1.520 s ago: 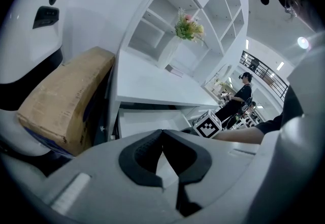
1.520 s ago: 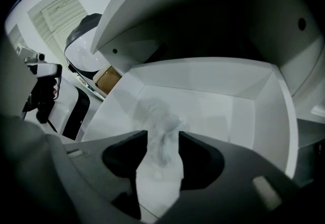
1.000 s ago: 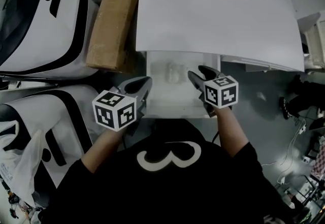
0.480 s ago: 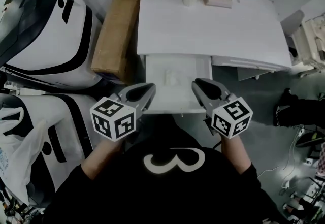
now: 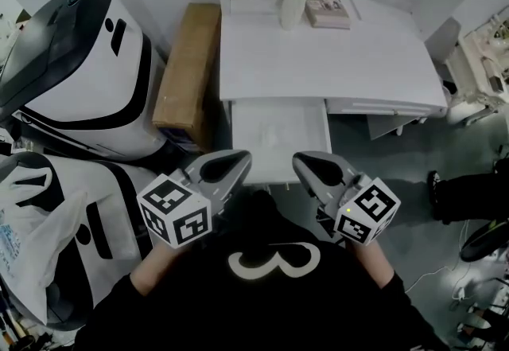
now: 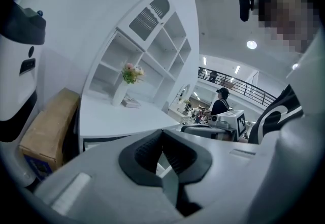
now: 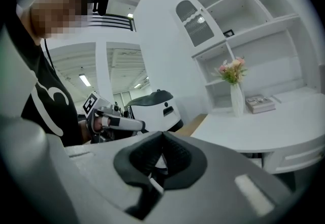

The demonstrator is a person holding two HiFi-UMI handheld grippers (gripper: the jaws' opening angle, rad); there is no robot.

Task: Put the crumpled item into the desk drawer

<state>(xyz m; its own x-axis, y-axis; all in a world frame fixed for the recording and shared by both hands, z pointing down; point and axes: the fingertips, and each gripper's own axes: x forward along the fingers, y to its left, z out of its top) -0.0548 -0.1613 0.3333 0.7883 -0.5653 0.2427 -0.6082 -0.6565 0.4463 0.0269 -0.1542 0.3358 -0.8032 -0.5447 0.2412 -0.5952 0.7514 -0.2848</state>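
Inside the smooth white desk's [image 5: 318,63] open drawer [image 5: 240,146] lies a pale crumpled item [image 5: 274,134] (ribbed-padded left gripper [image 5: 236,161] and right gripper [image 5: 307,163] pinched closed, empty).

The crumpled item [image 5: 274,134] lies faint and blurred in the drawer [image 5: 310,144], whose far end hides under the table [image 5: 334,63].
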